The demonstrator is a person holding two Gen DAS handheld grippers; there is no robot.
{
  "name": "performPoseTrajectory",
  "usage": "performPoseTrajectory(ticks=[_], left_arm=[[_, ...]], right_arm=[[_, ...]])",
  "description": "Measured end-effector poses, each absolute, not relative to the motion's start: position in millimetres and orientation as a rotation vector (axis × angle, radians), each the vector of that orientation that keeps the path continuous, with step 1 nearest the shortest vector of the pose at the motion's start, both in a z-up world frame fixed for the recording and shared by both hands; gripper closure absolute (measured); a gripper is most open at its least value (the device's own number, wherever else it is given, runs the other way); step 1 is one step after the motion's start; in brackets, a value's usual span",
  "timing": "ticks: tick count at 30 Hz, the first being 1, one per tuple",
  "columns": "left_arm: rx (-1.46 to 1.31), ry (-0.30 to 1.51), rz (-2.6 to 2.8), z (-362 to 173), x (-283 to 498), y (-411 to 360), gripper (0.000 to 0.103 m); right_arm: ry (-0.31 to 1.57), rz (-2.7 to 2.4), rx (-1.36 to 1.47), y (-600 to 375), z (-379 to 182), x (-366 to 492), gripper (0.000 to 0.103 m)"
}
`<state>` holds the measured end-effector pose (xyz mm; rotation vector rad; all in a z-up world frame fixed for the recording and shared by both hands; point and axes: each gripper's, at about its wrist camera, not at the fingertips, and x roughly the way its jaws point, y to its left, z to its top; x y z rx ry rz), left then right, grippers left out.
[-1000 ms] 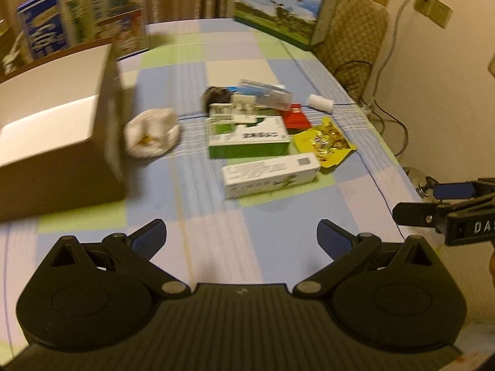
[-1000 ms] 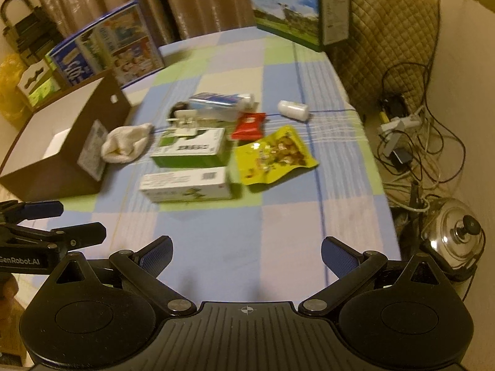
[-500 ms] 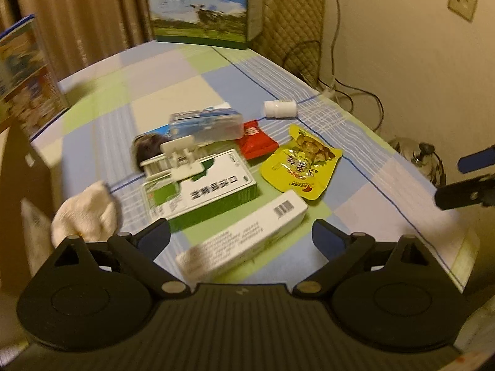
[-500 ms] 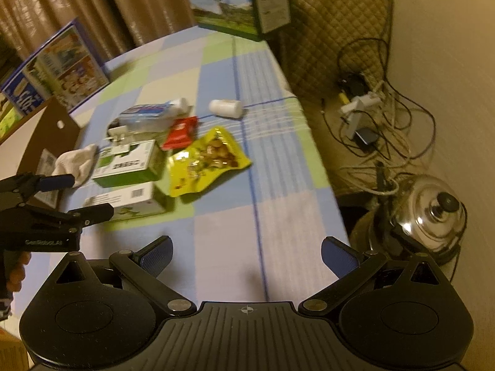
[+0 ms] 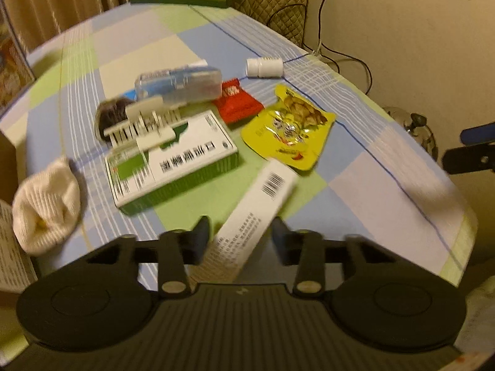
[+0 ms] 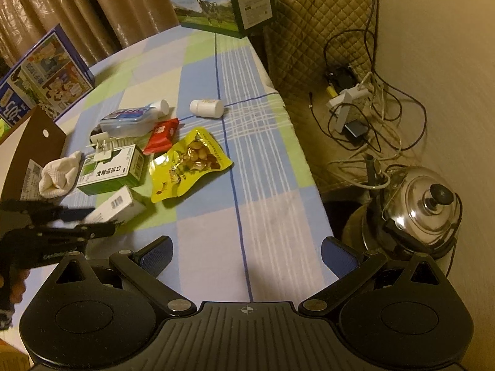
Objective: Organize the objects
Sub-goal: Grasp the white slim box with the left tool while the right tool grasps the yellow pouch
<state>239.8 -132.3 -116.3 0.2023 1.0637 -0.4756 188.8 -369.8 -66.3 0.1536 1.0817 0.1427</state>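
A long white box (image 5: 263, 194) lies slanted on the checked tablecloth, its near end pinched between the fingers of my left gripper (image 5: 240, 239). Behind it sit a green-and-white box (image 5: 173, 160) with a white plastic clip (image 5: 142, 126) on top, a clear blue case (image 5: 179, 85), a red packet (image 5: 236, 102), a yellow snack pouch (image 5: 290, 130), a small white bottle (image 5: 264, 67) and a white sock (image 5: 46, 204). My right gripper (image 6: 246, 256) hangs open over the table's near right part, holding nothing. The right wrist view shows the left gripper (image 6: 89, 221) at the white box (image 6: 119, 205).
A brown cardboard box (image 6: 27, 142) stands open at the left. A milk carton case (image 6: 216, 0) and a colourful box (image 6: 46, 71) stand at the table's back. Off the right edge are a quilted chair (image 6: 318, 9), cables (image 6: 355, 108) and a steel kettle (image 6: 423, 204).
My left gripper has moved forward to the long white box and its fingers have closed in on the box's sides. My right gripper has swung a little rightward, staying open.
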Motion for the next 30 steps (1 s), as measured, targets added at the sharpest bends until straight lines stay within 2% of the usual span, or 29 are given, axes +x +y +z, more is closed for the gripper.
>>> performPoseTrajectory(ticks=[3,13,18,22,30], left_arm=[[0.174,1.105,-0.464,-118.3,234.5,-131.9,0.078],[0.118,1.129,-0.439,-126.0,242.7,-138.5,0.075],[0.058,1.12,-0.379,-124.3,238.9,-127.0,0.081],[-0.012,1.125,-0.298,-123.8,230.1,-104.0,0.082],[-0.117,1.125,-0.099,-121.1,204.2,-45.1,0.082]], right_arm=[[1.084,0.136,0.159,-372.2,-67.8,191.0,0.003],[1.086,0.147,0.176,-371.8,-72.0,197.0,0.003],[1.058,0.213,0.191,-369.9,-75.1,201.1,0.003],[1.021,0.294,0.149,-363.6,-79.4,211.0,0.015],[0.95,0.458,0.105,-356.8,-96.5,254.8,0.021]])
